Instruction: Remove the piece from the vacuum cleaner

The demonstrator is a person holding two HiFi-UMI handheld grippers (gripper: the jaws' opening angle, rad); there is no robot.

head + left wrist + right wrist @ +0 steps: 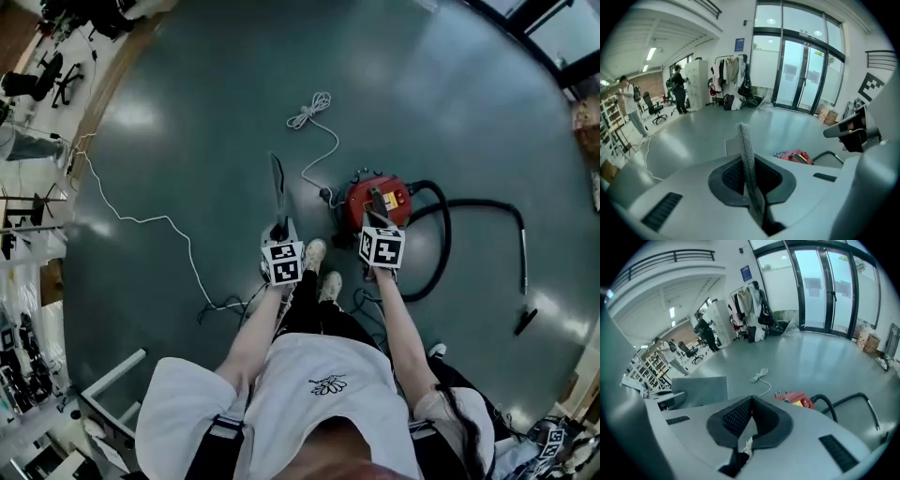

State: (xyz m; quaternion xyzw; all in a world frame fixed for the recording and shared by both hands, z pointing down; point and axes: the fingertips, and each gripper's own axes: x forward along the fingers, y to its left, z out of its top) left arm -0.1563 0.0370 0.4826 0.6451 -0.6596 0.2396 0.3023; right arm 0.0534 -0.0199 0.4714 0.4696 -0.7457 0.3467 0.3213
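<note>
A red vacuum cleaner (380, 199) stands on the grey floor just ahead of the person's feet; it also shows low in the left gripper view (794, 156) and the right gripper view (796, 399). Its black hose (441, 248) loops right to a thin wand (522, 258) ending in a dark nozzle (525, 322). My right gripper (374, 199) hangs above the vacuum's top, jaws shut and empty (751, 400). To the vacuum's left, my left gripper (277, 173) points forward, its jaws (743, 129) pressed together with nothing between them.
A white power cord (309, 111) lies coiled beyond the vacuum. Another white cable (141, 220) snakes across the floor at left. Desks and office chairs (42, 80) line the left edge. Two people (677, 89) stand far off, near a clothes rack and glass doors (797, 75).
</note>
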